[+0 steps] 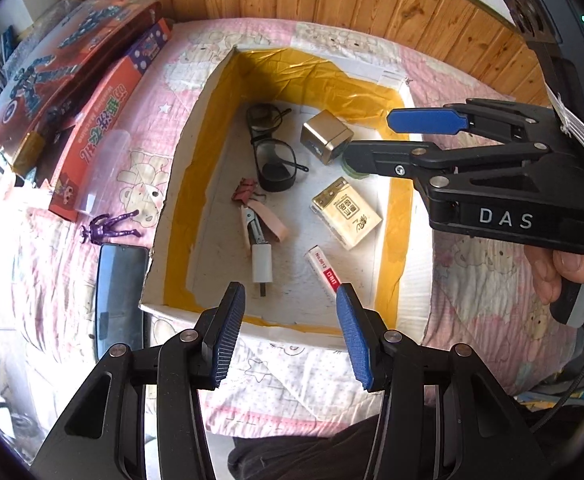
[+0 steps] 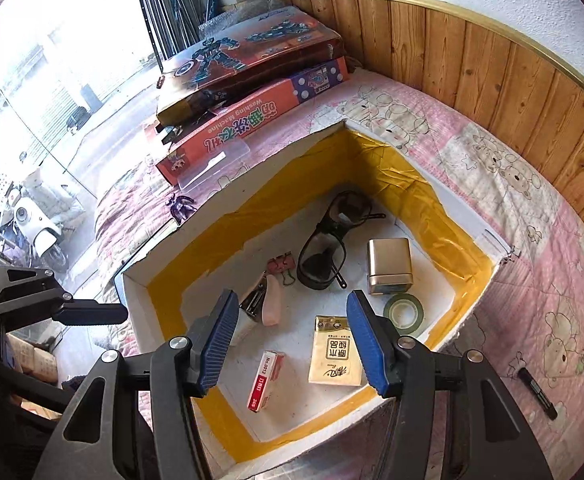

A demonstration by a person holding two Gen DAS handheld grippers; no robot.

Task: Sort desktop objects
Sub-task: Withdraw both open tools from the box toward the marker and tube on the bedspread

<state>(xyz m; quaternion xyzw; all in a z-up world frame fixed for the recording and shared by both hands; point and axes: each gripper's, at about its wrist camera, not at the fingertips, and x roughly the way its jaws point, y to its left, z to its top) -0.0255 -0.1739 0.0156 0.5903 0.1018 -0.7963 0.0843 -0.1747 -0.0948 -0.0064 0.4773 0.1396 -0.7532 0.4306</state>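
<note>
Left gripper [image 1: 290, 334] jaws wide, holding nothing, over the white tray's [image 1: 196, 136] near edge, right gripper [image 2: 292, 338] jaws wide and empty above tissue pack [image 2: 334, 352], staple box [image 2: 265, 380] and tape roll [image 2: 404, 314] inside the tray on the bed.

A white box [image 2: 164, 276] with yellow tape on its inside walls sits open on the pink blanket. Inside lie black glasses [image 2: 326, 246], a shiny metal cube [image 2: 389, 266], a green tape roll [image 2: 404, 314], a tissue pack [image 2: 334, 350] and a red and white staple box [image 2: 265, 380], all lying flat. A pink stapler [image 2: 264, 300] lies by a pink clip [image 2: 280, 265], with a white plug [image 1: 262, 262] touching the stapler's end.
</note>
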